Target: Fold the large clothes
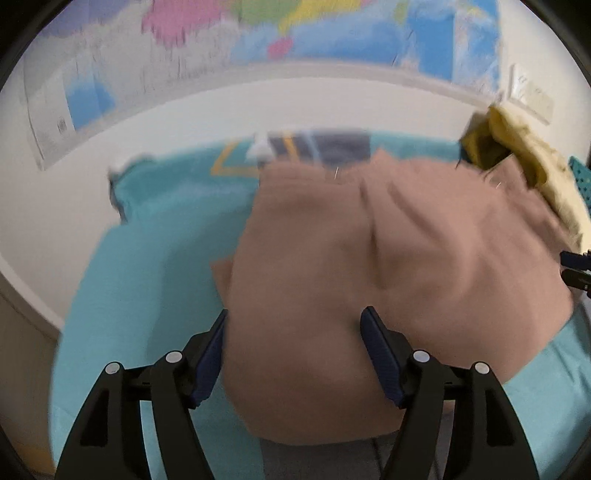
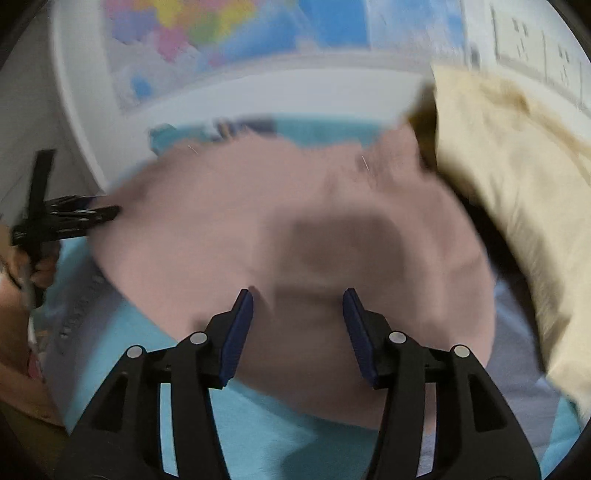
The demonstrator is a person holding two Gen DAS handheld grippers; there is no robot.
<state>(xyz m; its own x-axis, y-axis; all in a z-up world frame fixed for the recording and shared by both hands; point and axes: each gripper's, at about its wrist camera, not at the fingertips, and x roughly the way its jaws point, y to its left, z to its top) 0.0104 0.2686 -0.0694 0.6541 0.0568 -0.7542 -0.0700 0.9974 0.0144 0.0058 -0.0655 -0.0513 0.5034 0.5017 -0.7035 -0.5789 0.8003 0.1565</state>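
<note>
A large dusty-pink garment (image 1: 388,258) lies spread with soft creases on a turquoise sheet (image 1: 147,240). My left gripper (image 1: 295,314) hovers over its near left part, open, with pink cloth showing below the wide gap between the blue pads. In the right wrist view the same garment (image 2: 277,221) fills the middle. My right gripper (image 2: 297,293) is open above its near edge, the pads apart from the fabric. The left gripper (image 2: 88,214) appears at the garment's left edge, held by a hand (image 2: 44,269). The right gripper's tips (image 1: 576,266) show at the left view's right edge.
A cream and yellow cloth pile (image 2: 498,166) sits at the right, overlapping the pink garment's far right corner (image 1: 517,147). A coloured map (image 1: 332,29) hangs on the white wall behind. Grey fabric (image 2: 517,350) lies under the garment's right side. Both views are blurred.
</note>
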